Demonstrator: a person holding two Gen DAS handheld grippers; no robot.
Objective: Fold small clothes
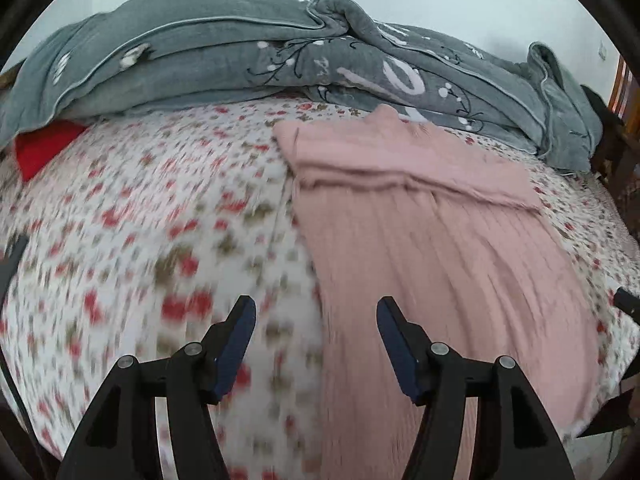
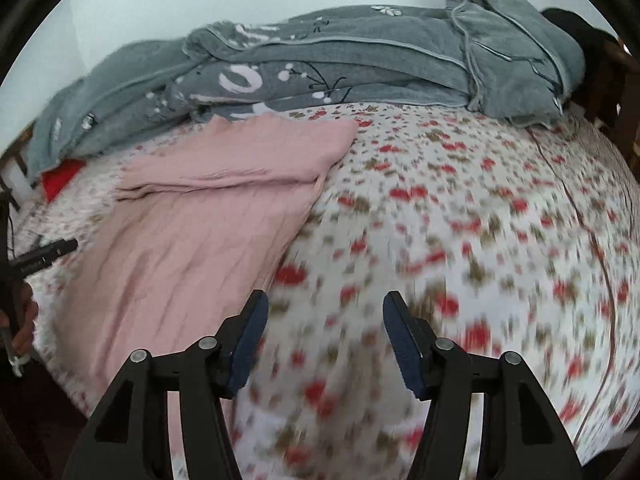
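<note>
A pink ribbed knit garment (image 1: 432, 240) lies flat on the flowered bedsheet (image 1: 140, 220), its far part folded over itself into a band. My left gripper (image 1: 316, 308) hovers open above the garment's left edge, nothing between its blue pads. In the right wrist view the same pink garment (image 2: 192, 232) lies at the left. My right gripper (image 2: 324, 302) stands open over the bare flowered sheet (image 2: 480, 220) just right of the garment's edge, holding nothing. The other gripper's tip (image 2: 44, 256) shows at the far left there.
A rumpled grey blanket (image 1: 240, 52) with white patterns runs along the back of the bed by the wall, also the grey blanket (image 2: 360, 60). A red cloth (image 1: 40, 148) peeks out under its left end. Wooden bed frame (image 1: 620, 92) stands at the right edge.
</note>
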